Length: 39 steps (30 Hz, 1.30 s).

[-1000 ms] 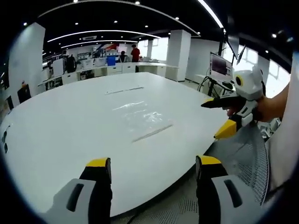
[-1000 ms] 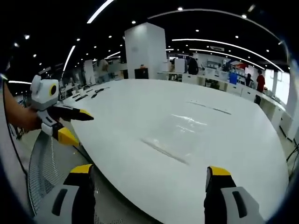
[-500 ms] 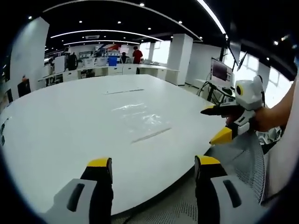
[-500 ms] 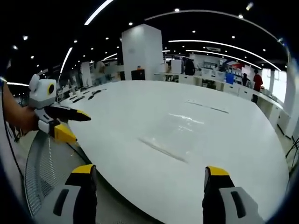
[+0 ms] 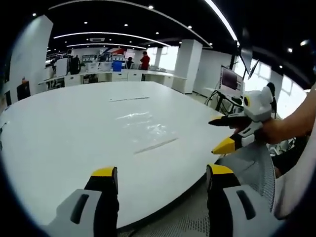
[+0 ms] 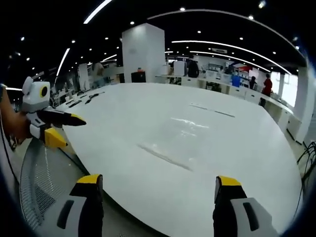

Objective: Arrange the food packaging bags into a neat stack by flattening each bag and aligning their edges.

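A large white oval table (image 5: 59, 133) spans mid-frame; a grey mesh chair back (image 5: 252, 168) sits lower right; a white square pillar (image 6: 143, 52) stands upper centre.

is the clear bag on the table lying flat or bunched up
Flat, mostly: the clear bag lies spread on the white table, faint wrinkles glinting; neither open gripper touches it.

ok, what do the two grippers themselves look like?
Both alike: the left gripper and right gripper have black jaws with yellow tips on grey slotted bodies. Seen from the side, the right gripper has a white housing; the arm holding it is bare.
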Tool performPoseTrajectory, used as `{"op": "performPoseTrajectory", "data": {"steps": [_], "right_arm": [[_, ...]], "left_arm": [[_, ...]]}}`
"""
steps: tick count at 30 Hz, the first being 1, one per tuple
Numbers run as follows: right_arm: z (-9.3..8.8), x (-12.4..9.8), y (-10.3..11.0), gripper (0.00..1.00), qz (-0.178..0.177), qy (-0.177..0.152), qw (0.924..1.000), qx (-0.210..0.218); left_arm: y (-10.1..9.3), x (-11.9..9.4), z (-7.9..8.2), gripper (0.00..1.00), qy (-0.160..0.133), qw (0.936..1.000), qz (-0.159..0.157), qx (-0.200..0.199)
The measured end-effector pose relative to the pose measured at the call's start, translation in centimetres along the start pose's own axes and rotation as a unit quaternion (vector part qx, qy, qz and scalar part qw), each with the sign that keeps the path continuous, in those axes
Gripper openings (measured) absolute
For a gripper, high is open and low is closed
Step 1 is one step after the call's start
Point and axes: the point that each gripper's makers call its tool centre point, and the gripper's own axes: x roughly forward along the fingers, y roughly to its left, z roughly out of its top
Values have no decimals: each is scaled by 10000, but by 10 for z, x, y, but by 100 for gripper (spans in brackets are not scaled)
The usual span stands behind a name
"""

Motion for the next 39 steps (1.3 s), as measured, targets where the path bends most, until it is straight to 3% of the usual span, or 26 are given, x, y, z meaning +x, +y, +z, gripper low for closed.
{"op": "performPoseTrajectory", "data": {"steps": [4, 8, 11, 13, 15, 17, 19, 26, 30, 39], "right_arm": [[0, 0, 3, 94, 38, 18, 10000, -47], [-1, 0, 4, 92, 125, -6, 9999, -50], [2, -1, 9, 93, 236, -49, 9997, -36], [5, -2, 8, 92, 246, -114, 9996, -30], [6, -4, 7, 92, 254, -144, 9996, 24], [7, -6, 8, 92, 305, -207, 9993, 85], [7, -6, 11, 92, 346, -217, 9992, 52], [10, -6, 13, 91, 393, -298, 9988, 57], [10, -9, 17, 90, 397, -321, 9987, -61], [15, -9, 22, 88, 409, -391, 9982, -207]], "left_arm": [[0, 0, -1, 71, -18, 9999, 40, 100], [13, 0, 2, 72, -39, 9996, 296, -22], [21, -1, -1, 74, 106, 9989, 429, -137], [26, -3, -2, 73, 149, 9984, 534, 122], [34, -6, -12, 73, 404, 9967, 663, 253], [38, -8, -15, 72, 382, 9964, 760, -15], [37, -9, -8, 72, 211, 9970, 736, -120], [28, 1, -13, 73, 169, 9974, 688, 96], [32, -3, -11, 73, 97, 9973, 723, -8], [29, 0, -16, 72, 218, 9977, 640, 80]]}}
